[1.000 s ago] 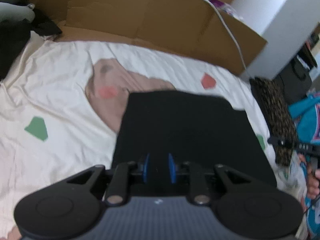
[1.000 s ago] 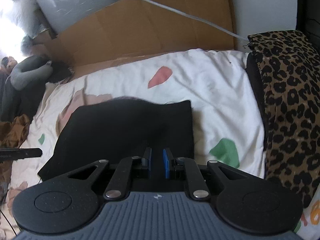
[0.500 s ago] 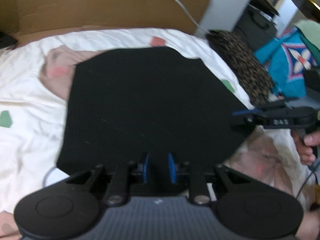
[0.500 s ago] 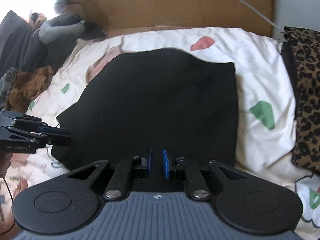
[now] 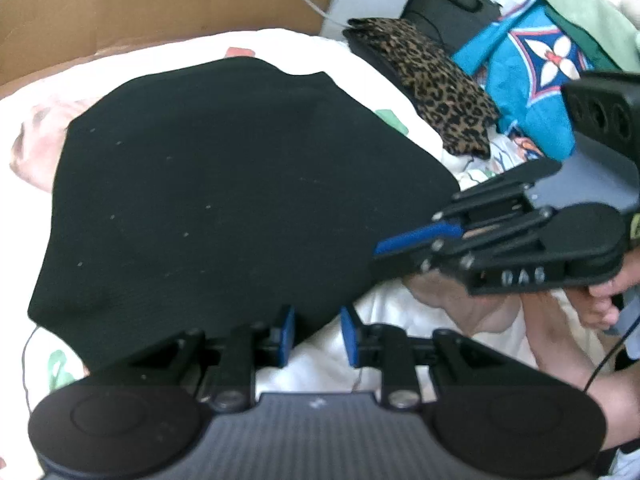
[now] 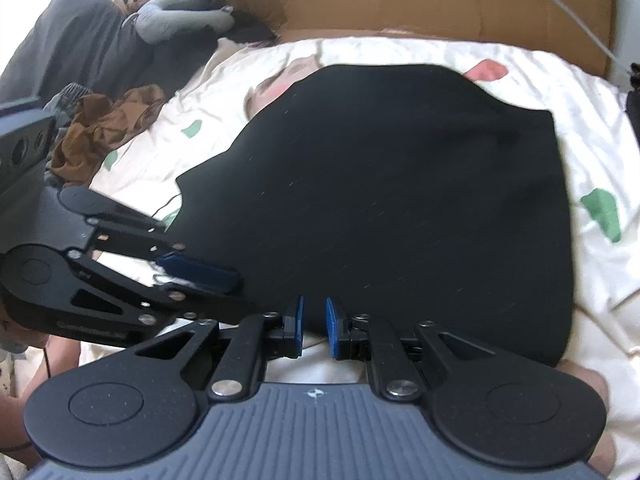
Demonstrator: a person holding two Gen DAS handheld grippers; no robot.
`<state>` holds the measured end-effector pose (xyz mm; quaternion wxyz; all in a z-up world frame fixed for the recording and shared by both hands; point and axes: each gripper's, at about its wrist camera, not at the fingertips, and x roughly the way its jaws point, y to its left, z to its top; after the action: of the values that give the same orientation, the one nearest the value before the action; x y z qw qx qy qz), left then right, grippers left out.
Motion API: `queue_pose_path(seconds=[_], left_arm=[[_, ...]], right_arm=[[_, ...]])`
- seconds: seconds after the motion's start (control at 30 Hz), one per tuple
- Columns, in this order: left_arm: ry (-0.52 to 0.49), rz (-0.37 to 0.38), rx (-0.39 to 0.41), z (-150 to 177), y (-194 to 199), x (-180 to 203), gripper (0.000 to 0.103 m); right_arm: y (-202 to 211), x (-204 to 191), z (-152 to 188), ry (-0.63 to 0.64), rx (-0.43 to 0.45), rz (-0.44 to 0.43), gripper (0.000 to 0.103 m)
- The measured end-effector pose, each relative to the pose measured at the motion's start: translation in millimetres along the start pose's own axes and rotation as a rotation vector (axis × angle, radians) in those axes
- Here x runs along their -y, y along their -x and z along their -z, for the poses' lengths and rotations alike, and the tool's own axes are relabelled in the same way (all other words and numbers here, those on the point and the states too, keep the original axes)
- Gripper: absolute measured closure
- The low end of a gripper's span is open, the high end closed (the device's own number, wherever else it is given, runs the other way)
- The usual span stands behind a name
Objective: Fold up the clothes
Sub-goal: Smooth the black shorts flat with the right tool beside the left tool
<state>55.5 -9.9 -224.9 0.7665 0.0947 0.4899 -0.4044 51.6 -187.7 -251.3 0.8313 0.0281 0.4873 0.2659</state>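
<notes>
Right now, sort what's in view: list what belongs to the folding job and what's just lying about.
Job:
black garment
left gripper, fingers opening
right gripper
white sheet underneath

Lying about:
leopard-print cloth
brown garment
cardboard
turquoise fabric

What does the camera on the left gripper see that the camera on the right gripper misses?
Only the left wrist view shows the leopard-print fabric and the turquoise patterned cloth past the bed's edge. Only the right wrist view shows the crumpled brown garment and the dark pillow on the other side. Both show the black garment spread on the white sheet, the cardboard behind, and both tools: the left gripper, its jaws opening at the cloth's near edge, and the right gripper.
</notes>
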Motion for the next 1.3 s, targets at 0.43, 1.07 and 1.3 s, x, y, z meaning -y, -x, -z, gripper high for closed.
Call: queue_pose_path(seconds=[0.43,1.07,1.3], left_arm=[[-0.123,-0.105,-0.017,2,-18,3,0.089],[-0.003,-0.2,-0.01,24,10,-43,0.1],[0.068,-0.236,-0.028,36,17,-62,0.1]], right_arm=[[-14,3,4,0.022,-0.017,0.035,0.088],[12,58,21,-0.113,0.021,0.237,0.092],[23,80,28,-0.178,0.027,0.313,0.092]])
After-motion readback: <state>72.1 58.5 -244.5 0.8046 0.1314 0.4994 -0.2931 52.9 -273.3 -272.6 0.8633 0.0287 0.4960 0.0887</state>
